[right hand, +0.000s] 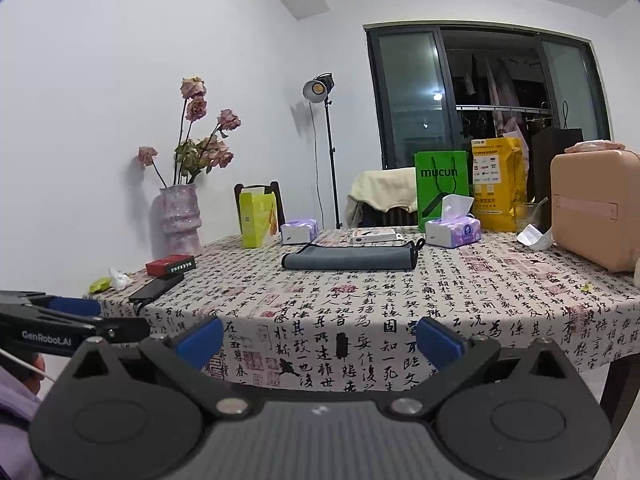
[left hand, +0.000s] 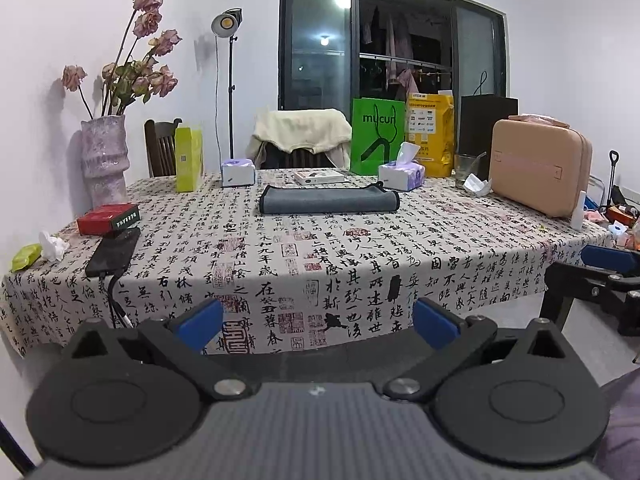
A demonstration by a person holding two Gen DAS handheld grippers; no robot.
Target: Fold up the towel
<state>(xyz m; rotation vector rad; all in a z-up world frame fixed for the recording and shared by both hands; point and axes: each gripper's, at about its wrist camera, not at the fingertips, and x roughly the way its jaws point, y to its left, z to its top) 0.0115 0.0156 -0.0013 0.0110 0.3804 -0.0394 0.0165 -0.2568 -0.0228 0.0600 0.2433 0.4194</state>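
A grey towel (left hand: 329,199) with a dark border lies flat and folded on the far middle of the table; it also shows in the right wrist view (right hand: 349,261). My left gripper (left hand: 318,322) is open and empty, held off the table's near edge, well short of the towel. My right gripper (right hand: 319,342) is open and empty, also off the near edge. The right gripper shows at the right edge of the left wrist view (left hand: 608,276), and the left gripper at the left edge of the right wrist view (right hand: 72,316).
The table has a calligraphy-print cloth (left hand: 360,256). On it stand a vase of dried roses (left hand: 103,158), a red box (left hand: 108,219), a phone with cable (left hand: 114,252), two tissue boxes (left hand: 401,174), a green bag (left hand: 377,136), a glass (left hand: 464,168) and a pink case (left hand: 540,168).
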